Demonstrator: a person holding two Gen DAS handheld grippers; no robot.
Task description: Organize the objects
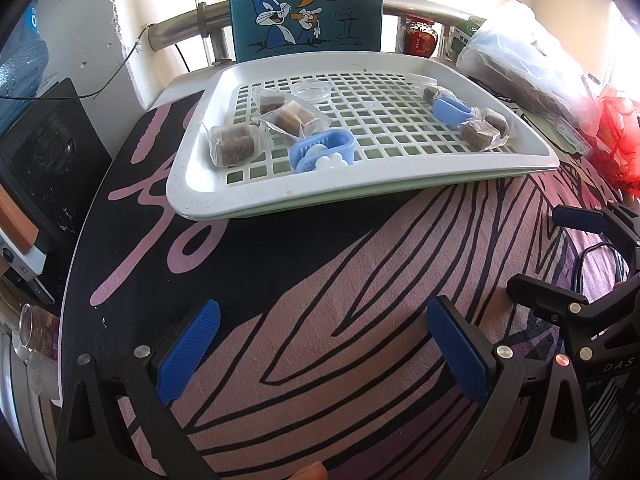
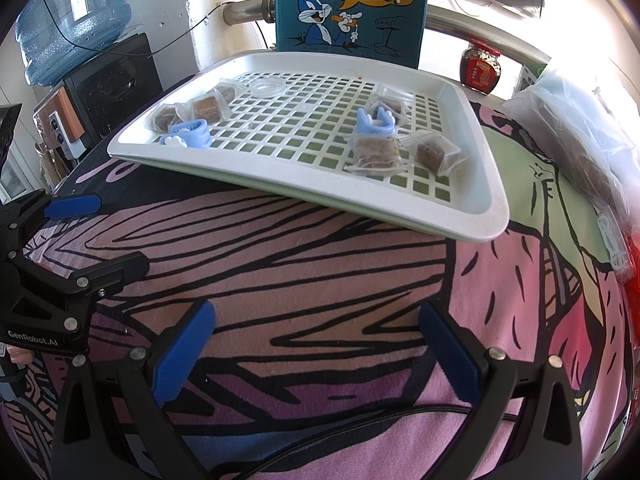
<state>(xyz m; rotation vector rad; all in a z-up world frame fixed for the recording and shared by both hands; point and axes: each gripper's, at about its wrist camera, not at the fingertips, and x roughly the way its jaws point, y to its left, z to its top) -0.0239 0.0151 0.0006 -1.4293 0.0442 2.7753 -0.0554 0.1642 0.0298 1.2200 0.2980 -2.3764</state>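
A white slotted tray [image 1: 280, 196] [image 2: 472, 216] lies on the patterned cloth. On it lie several clear-wrapped brown blocks [image 1: 234, 144] [image 2: 378, 152], a small blue basket [image 1: 326, 150] [image 2: 188, 134] holding white pieces, a second blue basket [image 1: 452, 110] [image 2: 374, 122], and a clear round dish [image 1: 311, 91] [image 2: 267, 88]. My left gripper [image 1: 324, 316] hovers open over the cloth, short of the tray, holding nothing. My right gripper [image 2: 318, 320] is likewise open and empty in front of the tray. Each gripper shows at the side of the other's view.
A blue cartoon-rabbit board [image 1: 306, 4] [image 2: 352, 4] stands behind the tray. A red-lidded jar [image 2: 480, 66], plastic bags [image 1: 520, 64] and a red bag [image 1: 618, 136] lie to the right. A water bottle [image 2: 76, 16] and a black cabinet [image 2: 116, 80] stand to the left.
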